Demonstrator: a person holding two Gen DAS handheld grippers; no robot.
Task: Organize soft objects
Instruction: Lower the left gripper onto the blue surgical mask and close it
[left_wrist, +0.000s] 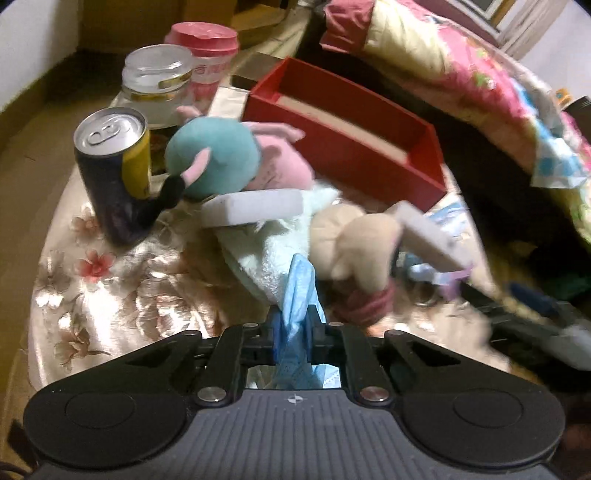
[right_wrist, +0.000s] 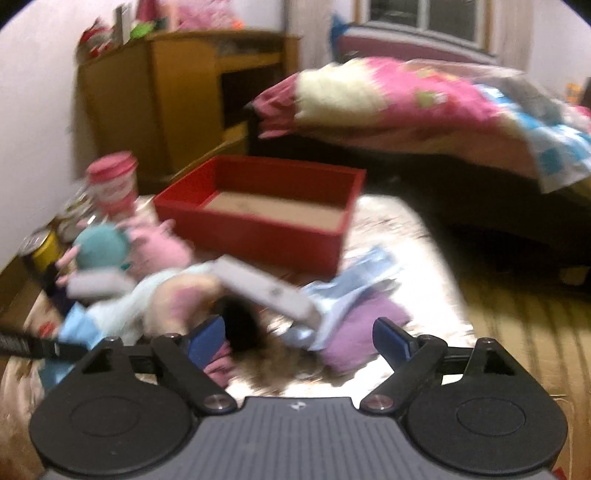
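My left gripper (left_wrist: 293, 330) is shut on a light blue face mask (left_wrist: 301, 291) near the front of the floral table (left_wrist: 110, 288). Just beyond lie a white fluffy cloth (left_wrist: 273, 254), a beige plush toy (left_wrist: 354, 240) and a teal-and-pink plush (left_wrist: 221, 155). An empty red box (left_wrist: 354, 147) stands behind them. My right gripper (right_wrist: 299, 338) is open and empty above a purple soft item (right_wrist: 365, 332) and pale blue cloth (right_wrist: 347, 284). The red box (right_wrist: 258, 221), the teal plush (right_wrist: 103, 247) and the beige plush (right_wrist: 177, 299) show blurred in the right wrist view.
A dark-and-yellow can (left_wrist: 114, 170), a glass jar (left_wrist: 157, 81) and a pink cup (left_wrist: 207, 55) stand at the table's left. Two grey-white flat blocks (left_wrist: 255, 206) lie on the soft pile. A bed with a pink quilt (right_wrist: 424, 110) and a wooden cabinet (right_wrist: 166, 96) stand behind.
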